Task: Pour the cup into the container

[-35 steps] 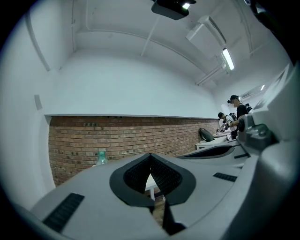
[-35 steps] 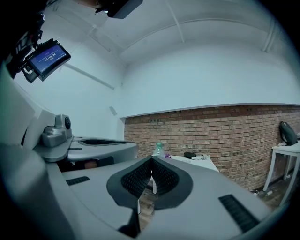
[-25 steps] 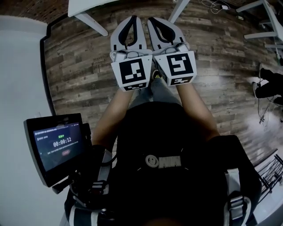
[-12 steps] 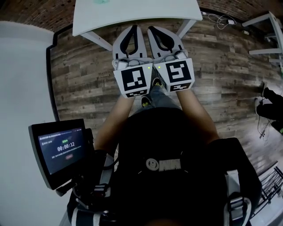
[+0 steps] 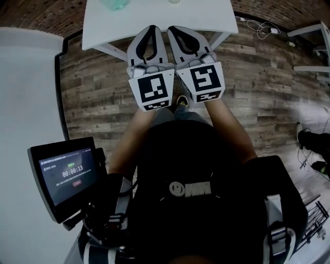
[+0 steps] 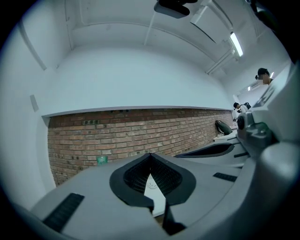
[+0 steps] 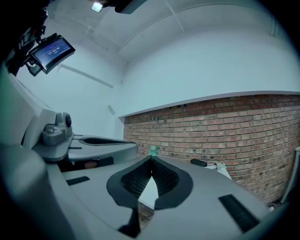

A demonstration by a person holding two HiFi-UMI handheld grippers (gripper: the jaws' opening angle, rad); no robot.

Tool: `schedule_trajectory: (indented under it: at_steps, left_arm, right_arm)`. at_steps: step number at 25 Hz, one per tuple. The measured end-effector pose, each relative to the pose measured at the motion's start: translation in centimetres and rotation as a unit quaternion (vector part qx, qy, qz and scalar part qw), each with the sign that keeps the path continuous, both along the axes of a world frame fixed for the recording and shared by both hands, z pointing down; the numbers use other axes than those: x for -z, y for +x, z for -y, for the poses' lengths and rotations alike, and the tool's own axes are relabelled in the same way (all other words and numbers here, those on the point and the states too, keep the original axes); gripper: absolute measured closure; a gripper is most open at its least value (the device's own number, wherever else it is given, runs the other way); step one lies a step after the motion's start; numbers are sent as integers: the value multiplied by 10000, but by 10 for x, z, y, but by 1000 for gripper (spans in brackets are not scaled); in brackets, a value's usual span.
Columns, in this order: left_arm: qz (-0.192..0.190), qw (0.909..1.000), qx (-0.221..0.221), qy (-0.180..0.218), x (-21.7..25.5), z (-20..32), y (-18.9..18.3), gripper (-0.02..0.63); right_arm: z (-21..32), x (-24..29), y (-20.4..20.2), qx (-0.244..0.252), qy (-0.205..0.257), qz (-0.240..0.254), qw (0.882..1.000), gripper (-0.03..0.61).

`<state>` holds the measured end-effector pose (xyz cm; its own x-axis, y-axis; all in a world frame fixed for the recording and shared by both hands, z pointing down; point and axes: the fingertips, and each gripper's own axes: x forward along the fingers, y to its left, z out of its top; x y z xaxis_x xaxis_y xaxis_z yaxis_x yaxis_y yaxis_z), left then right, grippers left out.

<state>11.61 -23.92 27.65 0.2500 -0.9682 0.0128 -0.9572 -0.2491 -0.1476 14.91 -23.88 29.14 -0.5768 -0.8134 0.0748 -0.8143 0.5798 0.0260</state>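
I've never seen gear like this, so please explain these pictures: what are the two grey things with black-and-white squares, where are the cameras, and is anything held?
No robot: a person holds a gripper in each hand. The head view comes from a camera on the person's head, looking down at the left gripper and right gripper, side by side. The patterned cubes are parts of them. The two gripper views come from cameras riding on each gripper, looking along its fingers. Both pairs are closed together, holding nothing. Ahead stands a white table with a greenish thing on it, too blurred to identify.
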Motion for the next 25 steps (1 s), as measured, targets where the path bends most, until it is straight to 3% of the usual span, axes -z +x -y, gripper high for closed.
schedule_trajectory:
  at_steps: [9, 17, 25]
  left_arm:
    - [-43, 9998, -116, -130, -15, 48, -13, 617]
    - [-124, 9984, -472, -285, -24, 140, -49, 617]
    - [-132, 9968, -775, -147, -16, 139, -31, 617]
  right_arm:
    - [48, -15, -15, -74, -145, -52, 9999, 574]
    - [137, -25, -53, -324, -284, -267, 9987, 574]
    - [137, -18, -40, -501, -166, -206, 9984, 574]
